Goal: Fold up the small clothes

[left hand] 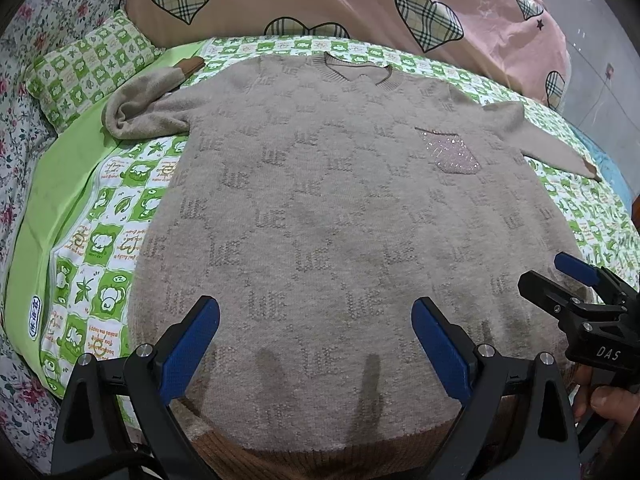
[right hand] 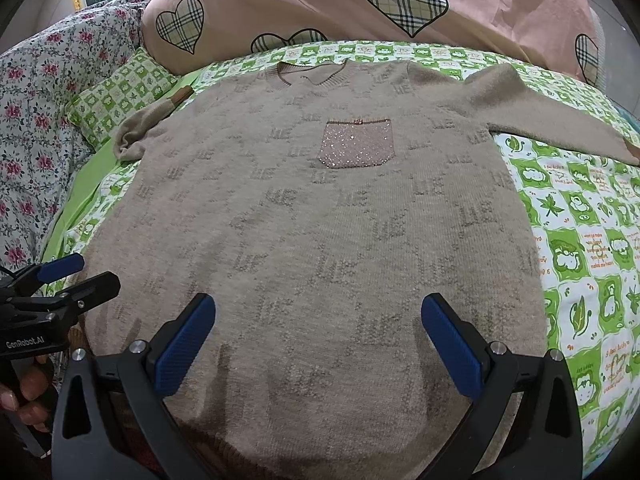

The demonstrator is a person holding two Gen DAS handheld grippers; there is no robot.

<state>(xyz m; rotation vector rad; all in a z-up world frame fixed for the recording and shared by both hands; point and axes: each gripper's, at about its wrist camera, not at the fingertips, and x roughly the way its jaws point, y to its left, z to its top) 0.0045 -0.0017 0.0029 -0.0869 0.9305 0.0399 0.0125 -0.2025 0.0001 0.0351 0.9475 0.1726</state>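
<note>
A beige knitted sweater lies flat, front up, on the green-and-white checked bedsheet, its neck at the far side. A sparkly pink pocket sits on its chest. Its left sleeve is bunched and folded back; the right sleeve stretches out to the side. My left gripper hovers open above the hem, nothing between its blue pads. My right gripper is open too, over the lower body of the sweater. Each gripper shows at the edge of the other's view.
A pink quilt with plaid hearts is piled at the far edge of the bed. A checked pillow and a floral cover lie on the left. A person's fingers hold the right tool.
</note>
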